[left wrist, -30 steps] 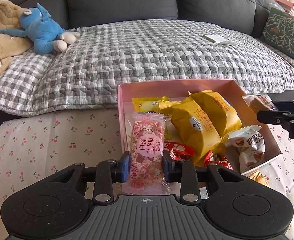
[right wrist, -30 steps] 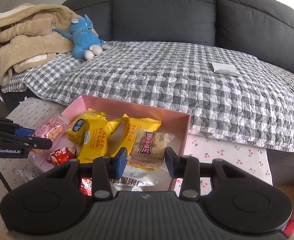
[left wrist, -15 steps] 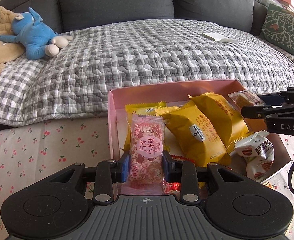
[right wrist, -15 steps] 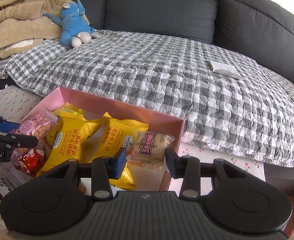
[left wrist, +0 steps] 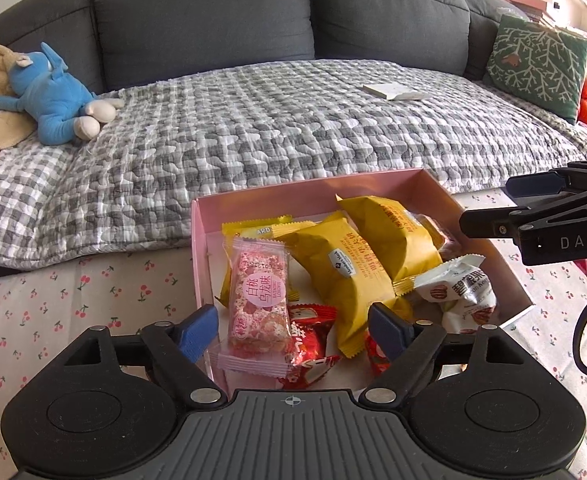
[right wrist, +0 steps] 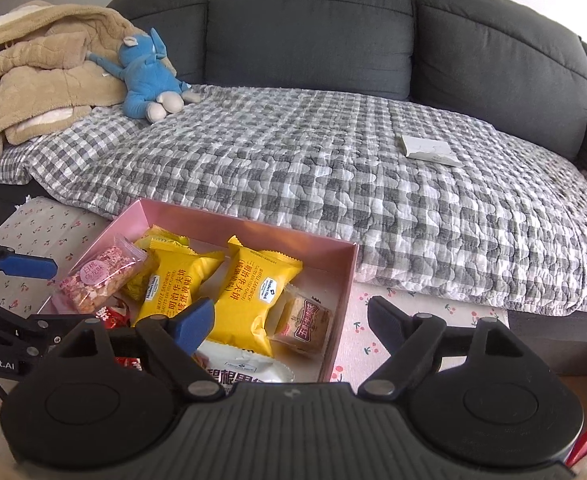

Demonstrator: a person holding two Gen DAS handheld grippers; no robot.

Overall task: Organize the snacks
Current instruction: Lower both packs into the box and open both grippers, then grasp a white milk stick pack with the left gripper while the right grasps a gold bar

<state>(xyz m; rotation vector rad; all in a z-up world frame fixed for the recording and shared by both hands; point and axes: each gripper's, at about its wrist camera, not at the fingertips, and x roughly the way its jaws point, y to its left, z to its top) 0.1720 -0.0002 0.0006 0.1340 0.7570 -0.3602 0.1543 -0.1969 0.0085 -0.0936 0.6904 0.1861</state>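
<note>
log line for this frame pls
left gripper: just opened, pink snack released | right gripper: just opened, brown snack released | both in pink box

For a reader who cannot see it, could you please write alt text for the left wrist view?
The open left gripper hovers over a pink box of snacks, a pink snack packet lying unheld between its fingers. A grey sofa stands behind.

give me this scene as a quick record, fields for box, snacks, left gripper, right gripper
box: pink box on cherry-print cloth
snacks: pink nougat bar, yellow waffle packs, brown cake
left gripper: left gripper jaws just opened, nougat bar between them, pads clear
right gripper: right gripper jaws just opened, brown cake released
</note>
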